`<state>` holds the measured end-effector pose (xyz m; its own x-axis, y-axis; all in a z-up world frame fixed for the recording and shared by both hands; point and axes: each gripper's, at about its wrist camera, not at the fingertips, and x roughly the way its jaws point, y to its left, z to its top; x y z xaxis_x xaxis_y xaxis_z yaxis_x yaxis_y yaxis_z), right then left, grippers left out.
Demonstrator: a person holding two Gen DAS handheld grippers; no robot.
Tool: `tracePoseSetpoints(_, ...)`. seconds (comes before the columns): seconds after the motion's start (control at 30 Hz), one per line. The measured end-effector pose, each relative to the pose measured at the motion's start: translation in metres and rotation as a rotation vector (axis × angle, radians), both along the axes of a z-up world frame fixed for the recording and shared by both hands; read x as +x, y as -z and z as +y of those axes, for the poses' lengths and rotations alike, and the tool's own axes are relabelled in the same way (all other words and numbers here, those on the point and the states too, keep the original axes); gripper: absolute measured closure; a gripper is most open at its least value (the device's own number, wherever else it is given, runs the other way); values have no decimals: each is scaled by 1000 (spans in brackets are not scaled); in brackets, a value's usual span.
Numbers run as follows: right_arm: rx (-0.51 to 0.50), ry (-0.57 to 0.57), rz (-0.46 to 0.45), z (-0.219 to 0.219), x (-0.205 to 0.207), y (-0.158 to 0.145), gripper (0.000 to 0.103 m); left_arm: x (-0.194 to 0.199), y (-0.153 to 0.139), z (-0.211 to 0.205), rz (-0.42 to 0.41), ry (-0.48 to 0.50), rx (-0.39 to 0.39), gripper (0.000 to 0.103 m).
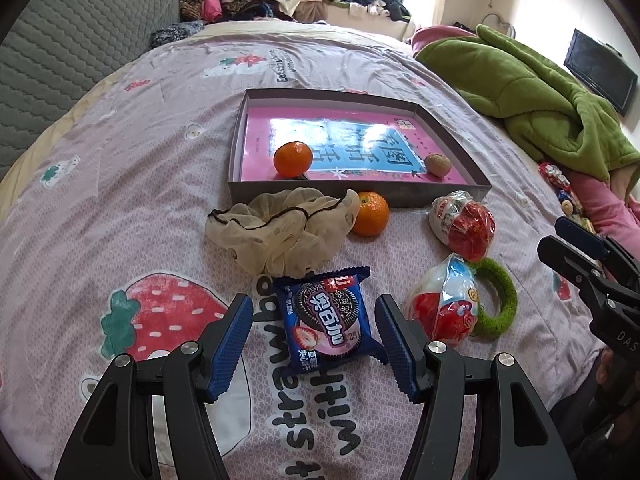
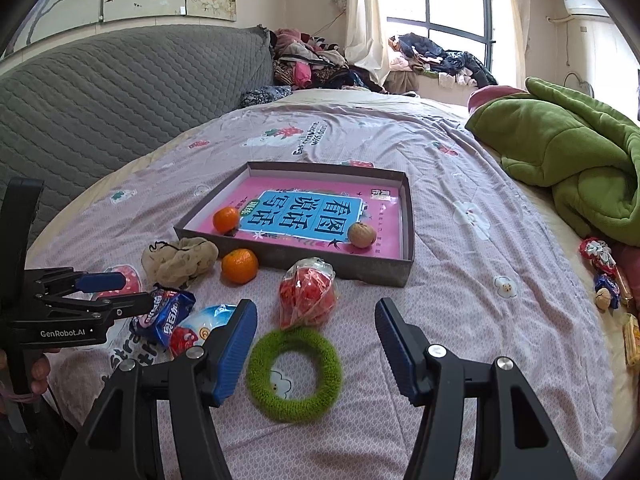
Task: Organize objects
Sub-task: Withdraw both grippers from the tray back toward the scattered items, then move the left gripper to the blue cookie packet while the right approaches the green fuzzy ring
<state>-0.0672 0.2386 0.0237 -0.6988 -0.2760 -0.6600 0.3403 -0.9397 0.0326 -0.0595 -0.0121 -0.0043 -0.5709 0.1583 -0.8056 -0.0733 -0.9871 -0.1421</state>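
Observation:
A blue cookie packet (image 1: 328, 320) lies on the bedspread between the fingers of my open left gripper (image 1: 312, 312); the pads stand clear of it. My right gripper (image 2: 316, 308) is open above a green fuzzy ring (image 2: 294, 374), just short of a red snack bag (image 2: 306, 292). A grey box (image 1: 356, 196) holds a pink book, a tangerine (image 1: 293, 159) and a walnut (image 1: 437, 165). In front of it lie a second tangerine (image 1: 370, 214), a beige scrunchie (image 1: 280, 232) and a red-and-white snack bag (image 1: 444, 308). The left gripper (image 2: 136, 290) also shows in the right wrist view.
A green blanket (image 2: 568, 160) is heaped at the right of the bed, with wrapped sweets (image 2: 604, 276) beside it near the edge. A grey padded headboard (image 2: 120, 112) runs along the left. Clothes are piled by the window.

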Motion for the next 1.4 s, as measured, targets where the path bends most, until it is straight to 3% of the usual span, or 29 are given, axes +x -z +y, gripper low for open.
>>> tracePoseSetpoints(1.03,54,6,-185,-1,-12,37,42,-4,13,7,-69,30,6,38)
tracePoseSetpoints(1.4,68,4,-210,0,-12,43,42,-6,19,6,-88,21,11,38)
